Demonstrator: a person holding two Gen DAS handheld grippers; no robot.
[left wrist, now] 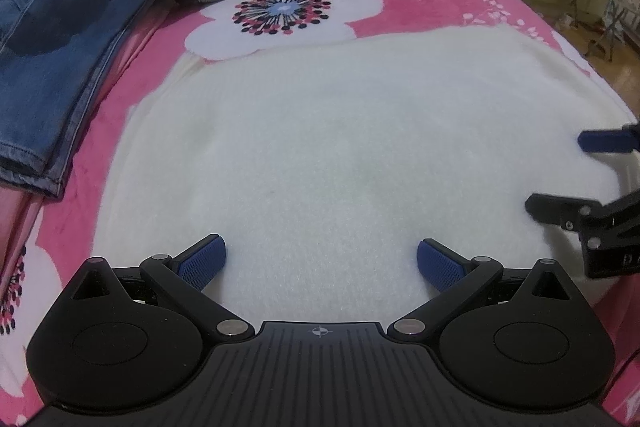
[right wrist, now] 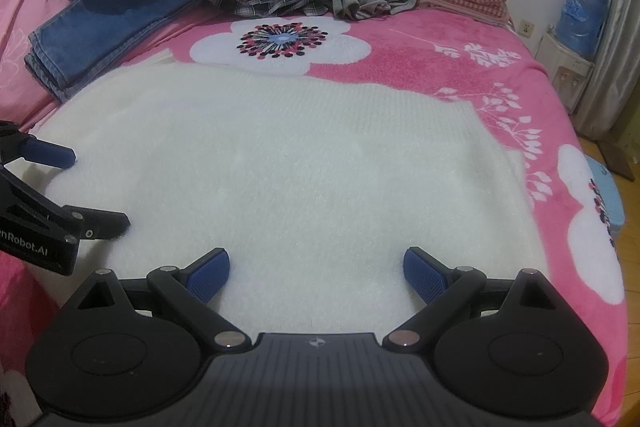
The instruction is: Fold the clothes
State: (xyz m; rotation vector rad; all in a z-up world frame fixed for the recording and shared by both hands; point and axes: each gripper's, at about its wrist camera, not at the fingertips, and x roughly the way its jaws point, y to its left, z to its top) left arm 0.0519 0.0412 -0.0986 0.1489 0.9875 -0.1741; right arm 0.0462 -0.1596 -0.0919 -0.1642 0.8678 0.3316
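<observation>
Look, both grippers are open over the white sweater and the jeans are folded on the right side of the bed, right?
Nearly. The jeans lie on the left side of the bed, as the right wrist view shows. The left gripper and right gripper are indeed open over the white sweater.

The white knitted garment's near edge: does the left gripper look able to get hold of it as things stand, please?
Probably yes. The left gripper is open, its blue pads over the white knitted garment near its front edge, and nothing lies between them. The right gripper, also open, sits off to the side, clear of its path.
</observation>
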